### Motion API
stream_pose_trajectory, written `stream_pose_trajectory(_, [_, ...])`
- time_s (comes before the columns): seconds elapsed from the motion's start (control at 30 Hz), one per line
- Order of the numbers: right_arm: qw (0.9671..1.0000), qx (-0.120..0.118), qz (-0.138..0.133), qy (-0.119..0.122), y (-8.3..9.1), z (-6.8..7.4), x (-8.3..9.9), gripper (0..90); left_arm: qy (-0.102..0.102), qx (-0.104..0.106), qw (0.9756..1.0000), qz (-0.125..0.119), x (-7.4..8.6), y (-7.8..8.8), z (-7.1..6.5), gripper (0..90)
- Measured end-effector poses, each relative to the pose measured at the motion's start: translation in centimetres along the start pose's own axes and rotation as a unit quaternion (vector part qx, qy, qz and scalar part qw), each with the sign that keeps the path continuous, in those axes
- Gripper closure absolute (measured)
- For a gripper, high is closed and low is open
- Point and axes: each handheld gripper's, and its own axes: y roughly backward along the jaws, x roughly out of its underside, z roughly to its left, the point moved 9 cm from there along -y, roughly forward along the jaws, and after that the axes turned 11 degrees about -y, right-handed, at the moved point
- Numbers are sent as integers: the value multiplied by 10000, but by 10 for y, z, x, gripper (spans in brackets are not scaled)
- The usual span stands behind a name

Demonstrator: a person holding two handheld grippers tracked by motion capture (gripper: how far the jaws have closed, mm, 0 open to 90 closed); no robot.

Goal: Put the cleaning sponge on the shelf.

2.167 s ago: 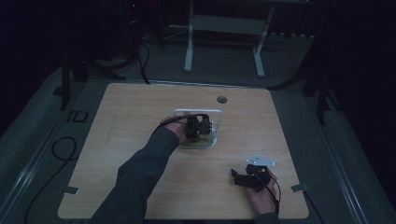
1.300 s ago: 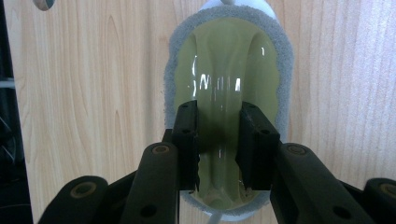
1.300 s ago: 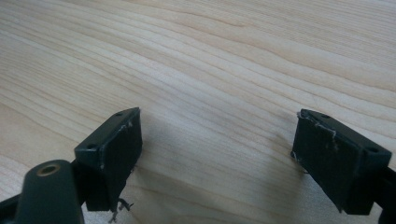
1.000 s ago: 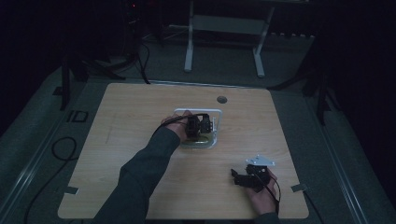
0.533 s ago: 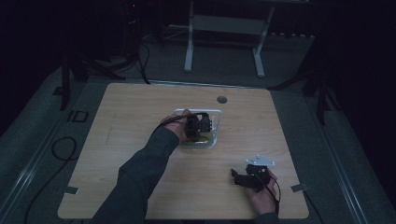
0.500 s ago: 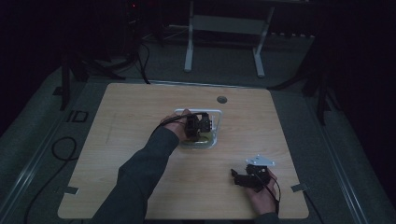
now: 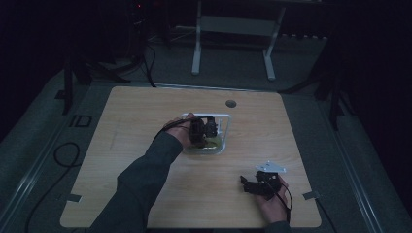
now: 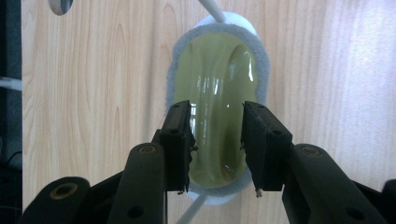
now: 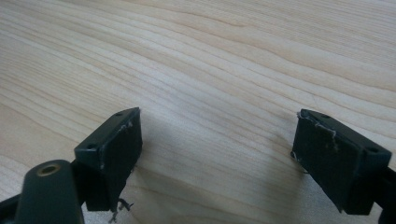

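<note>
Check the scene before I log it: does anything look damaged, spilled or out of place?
Only wear: the black pads of the right gripper are frayed, with loose threads. The olive-green sponge-rimmed oval object sits squarely on the light wooden table; nothing spilled.

- A pale wooden table (image 7: pixel 145 126) is seen, its grain caught close up in the right gripper view (image 9: pixel 210 56).
- A round hole (image 7: pixel 231 103) is spotted in the tabletop near the far edge, and it is glimpsed again at the top left corner of the left gripper view (image 8: pixel 60 4).
- Grey tape pieces (image 7: pixel 72 197) are noted at the near corners.
- A black cable (image 7: pixel 63 150) is looped on the grey floor (image 7: pixel 350 160) to the left.
- A white frame (image 7: pixel 197 43) is picked out beyond the table, in the dark.
</note>
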Motion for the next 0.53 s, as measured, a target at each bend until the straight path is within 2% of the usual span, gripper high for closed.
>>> stream_pose_trajectory(0.23, [10000,1,-1,0,0,0,0,153,211,53,9993,-312,2,17,-4,631])
stream_pose_trajectory(0.37, [10000,1,-1,1,0,0,0,153,384,90,9980,-490,5,27,-9,632])
stream_pose_trajectory(0.53, [10000,0,-1,0,0,0,0,153,540,7,9967,-598,10,37,-14,635])
